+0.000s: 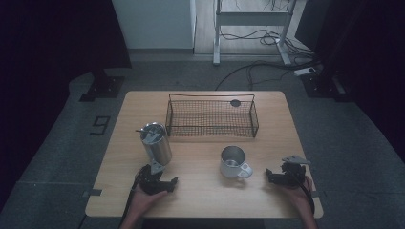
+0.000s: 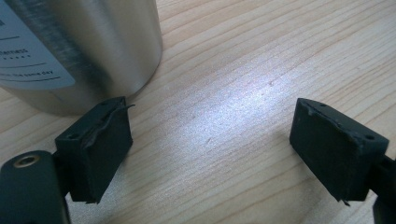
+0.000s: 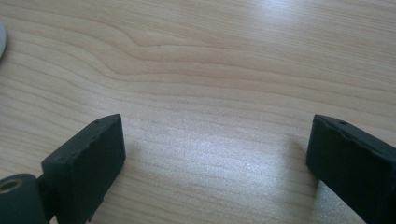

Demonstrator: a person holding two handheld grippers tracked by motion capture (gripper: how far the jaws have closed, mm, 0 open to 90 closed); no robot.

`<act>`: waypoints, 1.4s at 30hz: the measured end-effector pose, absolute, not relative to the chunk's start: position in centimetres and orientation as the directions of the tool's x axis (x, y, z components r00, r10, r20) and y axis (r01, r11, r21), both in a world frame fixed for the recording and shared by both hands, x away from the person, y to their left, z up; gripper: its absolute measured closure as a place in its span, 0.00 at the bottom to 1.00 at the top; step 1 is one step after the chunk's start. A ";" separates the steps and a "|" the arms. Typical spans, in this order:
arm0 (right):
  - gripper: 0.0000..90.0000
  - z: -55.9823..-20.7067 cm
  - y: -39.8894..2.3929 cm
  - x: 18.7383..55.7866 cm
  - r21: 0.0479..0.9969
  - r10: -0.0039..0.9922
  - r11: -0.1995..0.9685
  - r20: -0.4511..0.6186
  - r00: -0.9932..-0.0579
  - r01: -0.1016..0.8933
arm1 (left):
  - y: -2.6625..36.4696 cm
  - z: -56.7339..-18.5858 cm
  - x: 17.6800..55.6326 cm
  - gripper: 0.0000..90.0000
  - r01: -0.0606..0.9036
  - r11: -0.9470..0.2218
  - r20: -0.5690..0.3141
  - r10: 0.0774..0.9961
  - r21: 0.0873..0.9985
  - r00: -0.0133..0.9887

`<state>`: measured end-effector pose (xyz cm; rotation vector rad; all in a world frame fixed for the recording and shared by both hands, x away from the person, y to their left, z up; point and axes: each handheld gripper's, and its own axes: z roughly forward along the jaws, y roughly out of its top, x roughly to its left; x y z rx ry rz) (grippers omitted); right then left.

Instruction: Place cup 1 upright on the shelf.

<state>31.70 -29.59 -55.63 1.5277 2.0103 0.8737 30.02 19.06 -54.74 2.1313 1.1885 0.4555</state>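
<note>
A steel tumbler (image 2: 79, 51) is stood on the worktop (image 2: 243, 93), just beside the left tool (image 2: 210, 140), whose jaws are spread and empty. A white label (image 2: 28, 60) is borne; its small print is possibly "…NESS", otherwise unreadable. The right tool (image 3: 215, 158) is likewise spread, nothing gripped.
</note>
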 end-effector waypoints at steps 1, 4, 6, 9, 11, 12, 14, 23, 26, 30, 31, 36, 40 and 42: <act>0.06 -55.6 -29.6 31.7 0.726 0.963 0.177 0.014 -0.271 0.665 | 19.1 -54.7 30.0 0.14 0.624 -0.380 -0.011 0.848 0.683 0.529; 0.07 -55.6 -29.5 31.6 0.729 0.967 0.165 0.012 -0.253 0.665 | 19.1 -54.7 30.0 0.15 0.625 -0.374 -0.015 0.851 0.686 0.525; 0.08 -55.6 -29.5 31.6 0.729 0.968 0.165 0.011 -0.252 0.665 | 19.1 -54.7 30.1 0.15 0.625 -0.373 -0.016 0.851 0.686 0.525; 0.08 -55.6 -29.5 31.6 0.729 0.967 0.164 0.013 -0.253 0.665 | 19.2 -54.7 30.1 0.15 0.626 -0.371 -0.018 0.851 0.686 0.524; 0.08 -55.6 -29.5 31.6 0.729 0.967 0.163 0.014 -0.253 0.665 | 19.1 -54.7 30.1 0.15 0.625 -0.373 -0.015 0.852 0.686 0.524; 0.08 -55.6 -29.5 31.6 0.729 0.967 0.163 0.014 -0.253 0.664 | 19.1 -54.7 30.1 0.15 0.625 -0.374 -0.013 0.851 0.685 0.525; 0.08 -55.6 -29.5 31.6 0.730 0.967 0.163 0.014 -0.253 0.664 | 19.1 -54.7 30.1 0.15 0.624 -0.375 -0.012 0.851 0.685 0.525; 0.08 -55.6 -29.5 31.6 0.729 0.968 0.163 0.013 -0.252 0.664 | 19.1 -54.7 30.2 0.15 0.624 -0.375 -0.013 0.850 0.685 0.526; 0.08 -55.6 -29.5 31.6 0.729 0.968 0.163 0.013 -0.251 0.664 | 19.1 -54.7 30.2 0.15 0.625 -0.375 -0.014 0.851 0.685 0.526; 0.08 -55.6 -29.5 31.6 0.730 0.968 0.162 0.014 -0.251 0.664 | 19.1 -54.7 30.2 0.15 0.624 -0.377 -0.011 0.851 0.685 0.526; 0.09 -55.6 -29.5 31.6 0.731 0.968 0.161 0.014 -0.251 0.664 | 19.1 -54.7 30.2 0.15 0.624 -0.377 -0.011 0.851 0.685 0.526; 0.09 -55.6 -29.5 31.6 0.730 0.969 0.159 0.015 -0.248 0.664 | 19.3 -54.7 30.2 0.17 0.631 -0.356 -0.030 0.856 0.690 0.515; 0.09 -55.6 -29.5 31.6 0.731 0.969 0.158 0.015 -0.247 0.664 | 19.2 -54.7 30.1 0.17 0.622 -0.367 -0.023 0.850 0.692 0.527; 0.09 -55.6 -29.5 31.6 0.730 0.969 0.158 0.015 -0.247 0.665 | 19.2 -54.4 29.9 0.17 0.603 -0.364 -0.039 0.835 0.710 0.549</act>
